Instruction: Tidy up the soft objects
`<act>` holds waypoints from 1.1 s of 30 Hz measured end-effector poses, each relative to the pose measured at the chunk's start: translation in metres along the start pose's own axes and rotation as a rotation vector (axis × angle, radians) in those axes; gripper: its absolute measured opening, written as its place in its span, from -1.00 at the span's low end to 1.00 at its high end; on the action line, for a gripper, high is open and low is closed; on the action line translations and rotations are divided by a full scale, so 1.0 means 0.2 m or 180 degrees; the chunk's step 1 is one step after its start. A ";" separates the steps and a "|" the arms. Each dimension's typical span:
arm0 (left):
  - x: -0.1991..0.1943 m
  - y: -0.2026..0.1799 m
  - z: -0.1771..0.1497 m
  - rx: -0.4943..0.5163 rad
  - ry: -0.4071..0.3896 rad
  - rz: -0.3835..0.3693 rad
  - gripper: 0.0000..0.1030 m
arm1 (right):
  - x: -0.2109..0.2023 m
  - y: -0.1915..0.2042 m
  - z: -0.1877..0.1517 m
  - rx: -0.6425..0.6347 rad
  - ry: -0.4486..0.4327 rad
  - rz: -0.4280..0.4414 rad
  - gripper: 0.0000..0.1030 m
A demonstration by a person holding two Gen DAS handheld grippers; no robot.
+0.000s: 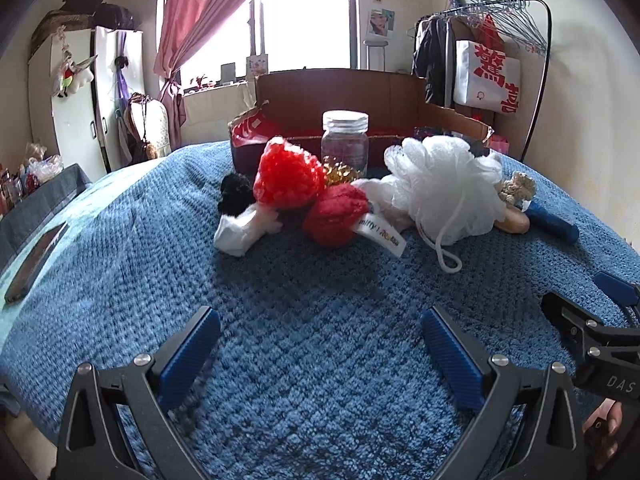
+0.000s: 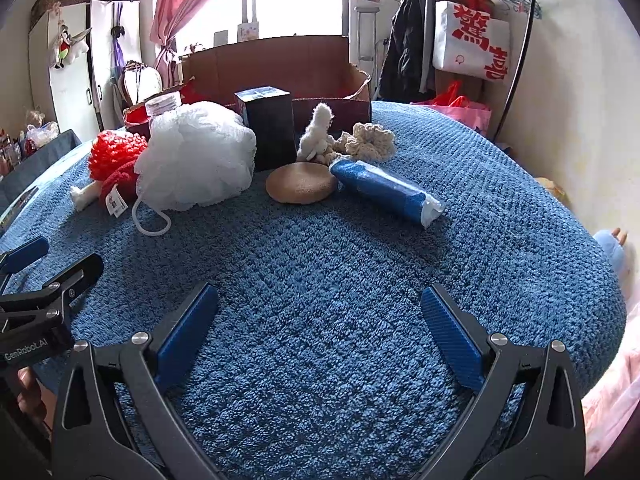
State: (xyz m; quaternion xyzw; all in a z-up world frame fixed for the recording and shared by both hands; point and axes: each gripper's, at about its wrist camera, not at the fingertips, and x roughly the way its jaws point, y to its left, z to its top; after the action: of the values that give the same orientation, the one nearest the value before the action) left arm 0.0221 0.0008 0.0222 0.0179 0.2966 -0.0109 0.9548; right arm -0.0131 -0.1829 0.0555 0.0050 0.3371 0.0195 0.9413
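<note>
Both the left gripper [image 1: 320, 354] and right gripper [image 2: 320, 334] hover spread wide and empty over the near blue knitted blanket [image 1: 320, 304]. The white mesh bath pouf [image 2: 194, 156] and red crocheted mushroom toy [image 1: 286, 176] sit heaped far off beside the open brown cardboard box [image 1: 340, 96], likely their destination.

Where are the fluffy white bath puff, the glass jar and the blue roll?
bath puff [image 2: 196, 156], right wrist view, middle of its white mesh
glass jar [image 1: 345, 144], left wrist view, its clear body
blue roll [image 2: 380, 188], right wrist view, middle of its wrapped side
</note>
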 end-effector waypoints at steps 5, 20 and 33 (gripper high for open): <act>0.00 0.02 0.10 0.0035 -0.0036 -0.0020 1.00 | 0.00 -0.03 0.04 0.0046 0.0006 0.0009 1.00; 0.14 0.22 0.32 0.0113 0.0199 0.0012 1.00 | 0.12 -0.19 0.27 -0.0234 0.0135 -0.0048 1.00; 0.31 0.31 0.36 0.0261 0.0577 -0.0602 0.40 | 0.32 -0.29 0.40 -0.0443 0.0630 0.0444 0.10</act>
State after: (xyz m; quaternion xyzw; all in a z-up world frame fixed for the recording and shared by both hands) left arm 0.1168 0.0586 0.0486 0.0298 0.3813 -0.1113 0.9172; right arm 0.0898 -0.2380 0.0751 -0.0389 0.4250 0.1086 0.8978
